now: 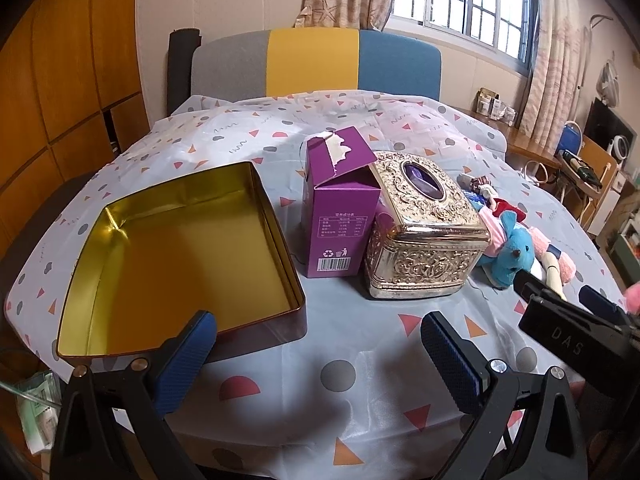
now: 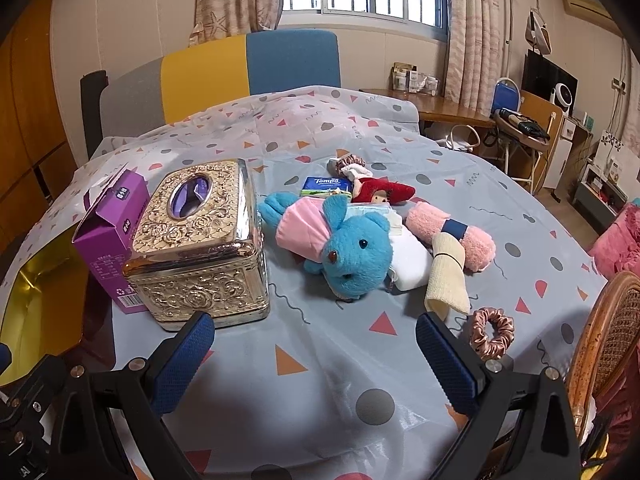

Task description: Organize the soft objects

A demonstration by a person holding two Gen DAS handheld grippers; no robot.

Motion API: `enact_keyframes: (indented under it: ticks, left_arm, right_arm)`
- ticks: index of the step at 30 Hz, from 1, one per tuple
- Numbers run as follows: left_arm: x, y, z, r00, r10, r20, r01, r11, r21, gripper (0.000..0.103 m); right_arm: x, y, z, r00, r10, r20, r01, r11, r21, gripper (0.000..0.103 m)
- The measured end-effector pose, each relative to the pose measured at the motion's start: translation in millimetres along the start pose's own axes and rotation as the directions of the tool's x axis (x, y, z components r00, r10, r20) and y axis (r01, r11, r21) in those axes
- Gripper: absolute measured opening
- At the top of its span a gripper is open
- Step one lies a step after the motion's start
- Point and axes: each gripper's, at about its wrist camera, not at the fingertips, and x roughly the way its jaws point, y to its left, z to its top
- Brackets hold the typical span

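A patterned tablecloth (image 2: 320,360) covers the table, with a grey, yellow and blue chair back (image 1: 316,60) behind its far edge. On the cloth's left side sits an open tin (image 1: 180,264), gold inside and holding nothing. Just right of it stands a purple carton (image 1: 340,216) with its torn flap up, touching an embossed gold tissue box (image 2: 200,240) whose oval opening faces upward. To the right of the tissue box lies the heap of soft things: a blue plush mouse (image 2: 352,256) with a pink cloth (image 2: 300,228) against its head, a white pad (image 2: 412,264) beneath it, a rolled pink towel (image 2: 452,232) with a blue band, and a cream roll (image 2: 448,276) lying against that towel. Farther back are a red-hatted doll (image 2: 384,192) and a Tempo tissue pack (image 2: 326,185). A pink satin scrunchie (image 2: 490,332) lies apart, nearest the right gripper (image 2: 316,360), which hovers over bare cloth with fingers spread wide and nothing between them. The left gripper (image 1: 320,364) is likewise spread and unladen, low beside the tin's near corner.
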Motion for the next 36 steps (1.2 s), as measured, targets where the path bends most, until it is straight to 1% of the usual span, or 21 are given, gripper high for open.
enact_keyframes:
  ticks: [11,17,22,24,26,27,30,32,34,35,36]
  left_arm:
    - [4,-9,-2,1.000,-0.022,-0.019,0.022,0.999,0.029,0.103]
    - [5,-16,-2,0.998,-0.059,-0.031,0.061,0.996,0.060,0.103]
    - [6,-30,0,0.994,-0.100,-0.036,0.104,0.988,0.118,0.103]
    - [7,-38,1,0.990,-0.136,-0.044,0.141,0.978,0.153,0.103]
    - [7,-49,4,0.979,-0.196,-0.059,0.204,0.961,0.187,0.103]
    - [6,-55,5,0.971,-0.231,-0.068,0.240,0.950,0.202,0.103]
    - [9,-75,9,0.952,-0.290,-0.095,0.305,0.922,0.240,0.103]
    - [13,-92,11,0.938,-0.325,-0.119,0.345,0.898,0.273,0.103]
    - [17,-109,13,0.924,-0.355,-0.142,0.383,0.867,0.319,0.102]
    - [20,-115,14,0.918,-0.364,-0.159,0.397,0.855,0.332,0.099]
    - [23,-124,15,0.907,-0.379,-0.186,0.421,0.840,0.343,0.096]
  right_arm:
    - [1,-20,7,1.000,-0.017,0.009,0.017,0.999,0.043,0.103]
    - [-3,-40,17,0.999,-0.034,0.034,0.031,0.996,0.078,0.103]
    - [-7,-70,29,0.997,-0.062,0.050,0.055,0.990,0.129,0.103]
    - [-10,-84,32,0.995,-0.078,0.055,0.069,0.986,0.154,0.103]
    - [-11,-97,35,0.994,-0.088,0.058,0.077,0.982,0.174,0.103]
    - [-13,-107,37,0.994,-0.092,0.059,0.079,0.979,0.190,0.103]
    - [-16,-130,39,0.993,-0.099,0.059,0.083,0.970,0.229,0.103]
    - [-19,-146,40,0.992,-0.106,0.063,0.087,0.963,0.256,0.103]
    - [-21,-162,40,0.992,-0.110,0.064,0.088,0.956,0.279,0.103]
    - [-23,-169,40,0.991,-0.113,0.065,0.090,0.953,0.290,0.103]
    - [-25,-178,40,0.991,-0.119,0.065,0.094,0.948,0.303,0.103]
